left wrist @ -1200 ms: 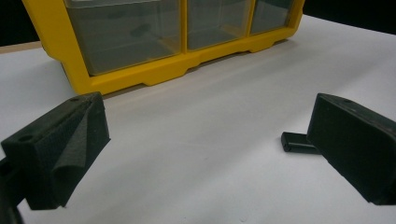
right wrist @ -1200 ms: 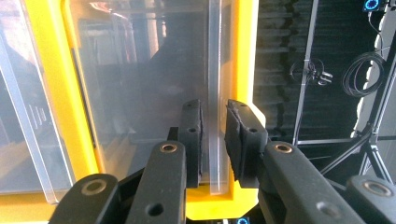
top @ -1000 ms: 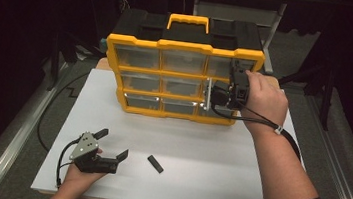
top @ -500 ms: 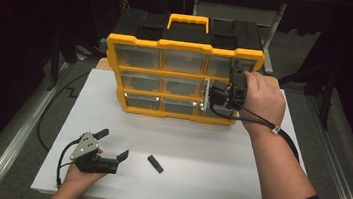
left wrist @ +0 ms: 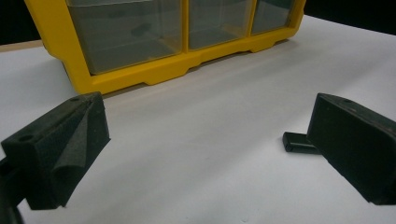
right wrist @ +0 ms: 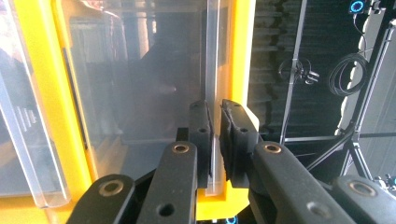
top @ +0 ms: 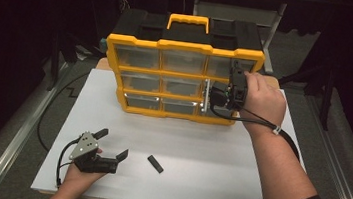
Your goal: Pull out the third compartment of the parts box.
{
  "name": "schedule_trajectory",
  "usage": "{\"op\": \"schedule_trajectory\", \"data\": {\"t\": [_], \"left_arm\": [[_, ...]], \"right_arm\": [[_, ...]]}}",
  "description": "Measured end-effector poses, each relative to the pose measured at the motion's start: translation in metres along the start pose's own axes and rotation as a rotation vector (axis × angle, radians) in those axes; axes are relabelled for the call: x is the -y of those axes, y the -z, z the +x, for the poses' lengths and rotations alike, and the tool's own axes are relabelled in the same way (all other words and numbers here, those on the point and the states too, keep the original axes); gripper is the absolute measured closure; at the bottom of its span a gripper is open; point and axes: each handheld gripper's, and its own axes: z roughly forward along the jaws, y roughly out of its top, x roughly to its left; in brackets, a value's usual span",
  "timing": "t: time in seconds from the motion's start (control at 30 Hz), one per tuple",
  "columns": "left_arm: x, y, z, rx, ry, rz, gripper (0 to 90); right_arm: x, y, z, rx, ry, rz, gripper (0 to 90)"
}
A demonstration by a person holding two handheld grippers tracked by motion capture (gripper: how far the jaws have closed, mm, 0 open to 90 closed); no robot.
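A yellow organizer (top: 185, 47) with clear drawers stands upright at the back of the white table (top: 205, 183). My right gripper (top: 217, 93) is at its right column, middle row, where a clear drawer (top: 207, 95) sticks out slightly. In the right gripper view the jaws (right wrist: 215, 121) have just been closing and now pinch the drawer's clear wall (right wrist: 212, 70) beside the yellow frame (right wrist: 243, 56). My left gripper (top: 113, 142) rests open on the table at the front left, holding nothing. A small black piece (top: 155, 163) lies just to its right, next to the right jaw in the left gripper view (left wrist: 296, 142).
The organizer's yellow base (left wrist: 140, 77) lies ahead of the left gripper (left wrist: 205, 112), with bare white table between. A black case (top: 142, 27) stands behind the organizer. Metal rails (top: 13, 146) run along both table sides, and dark stands rise at the back.
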Motion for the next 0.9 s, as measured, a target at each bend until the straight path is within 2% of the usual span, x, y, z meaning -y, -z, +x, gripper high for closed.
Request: {"op": "schedule_trajectory", "data": {"t": [0.4, 0.6, 0.73, 0.77, 0.87, 0.9], "left_arm": [[0.0, 0.0, 0.0, -0.002, 0.002, -0.003, 0.3], [0.0, -0.001, 0.0, -0.002, 0.009, -0.008, 0.4], [0.0, -0.001, 0.0, -0.003, 0.009, -0.007, 0.4], [0.0, -0.001, 0.0, -0.003, 0.01, -0.006, 0.3], [0.0, -0.001, 0.0, -0.004, 0.009, -0.003, 0.3], [0.0, -0.001, 0.0, -0.005, 0.01, -0.004, 0.4]], "right_arm": [[0.004, 0.016, -0.003, -0.005, -0.011, -0.02, 84.3], [0.005, 0.024, -0.007, -0.03, -0.012, -0.021, 83.1], [0.006, 0.024, -0.008, -0.049, -0.03, -0.027, 77.5], [0.006, 0.025, -0.01, -0.059, -0.025, -0.033, 72.5], [0.005, 0.027, -0.011, -0.063, -0.024, -0.041, 68.7], [0.003, 0.027, -0.013, -0.079, -0.019, -0.044, 65.4]]}}
